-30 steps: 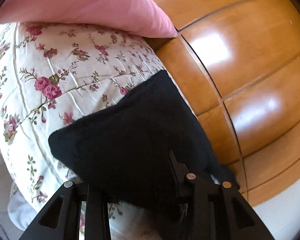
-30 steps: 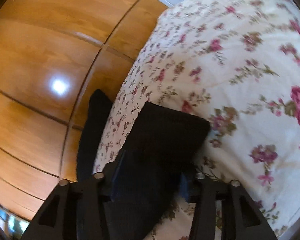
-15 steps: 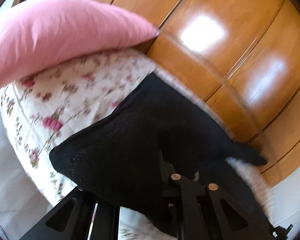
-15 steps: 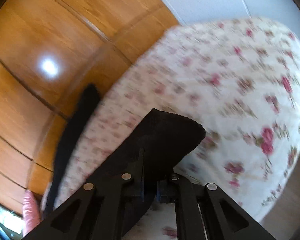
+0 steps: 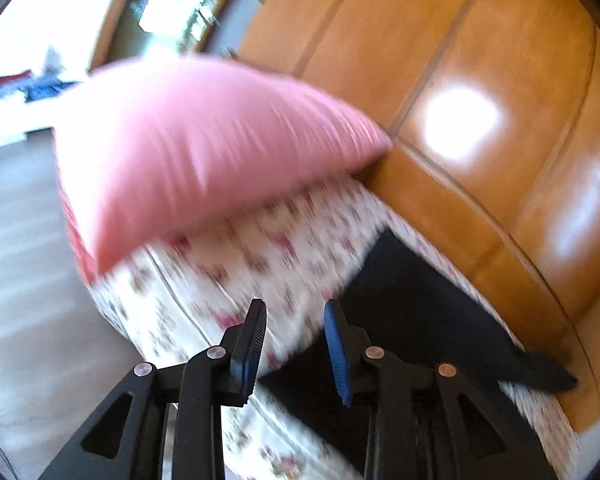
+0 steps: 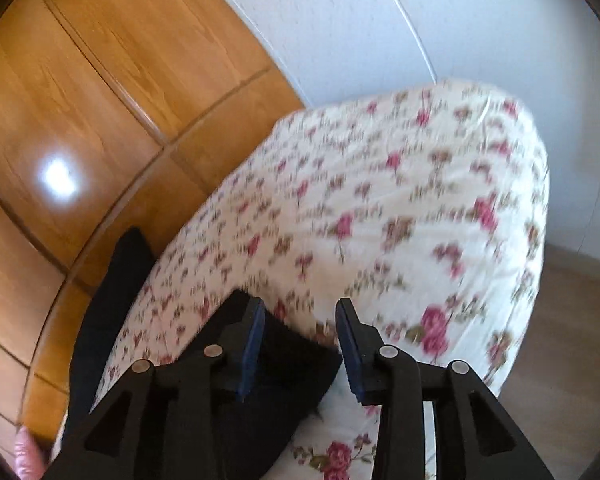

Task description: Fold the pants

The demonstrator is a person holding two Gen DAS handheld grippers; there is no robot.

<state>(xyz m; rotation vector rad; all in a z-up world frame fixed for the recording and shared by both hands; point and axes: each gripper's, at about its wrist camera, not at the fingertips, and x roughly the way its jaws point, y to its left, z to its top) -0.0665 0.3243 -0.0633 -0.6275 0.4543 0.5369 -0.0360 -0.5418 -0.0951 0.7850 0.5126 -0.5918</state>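
The left gripper [image 5: 295, 316] hangs with jaws apart over the floral bedspread [image 5: 236, 280]. Black pants [image 5: 416, 320] lie at four o'clock, a pink pillow [image 5: 204, 152] at eleven.

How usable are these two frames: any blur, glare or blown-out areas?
Left wrist view: pink pillow and floral bedspread smeared by motion, window overexposed, glare spots on the wooden panels. Right wrist view: milder blur on the bedspread, one glare spot; black pants show no detail.

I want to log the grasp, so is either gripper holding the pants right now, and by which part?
Nothing is held. The left gripper and right gripper are both open; the pants lie on the bed.
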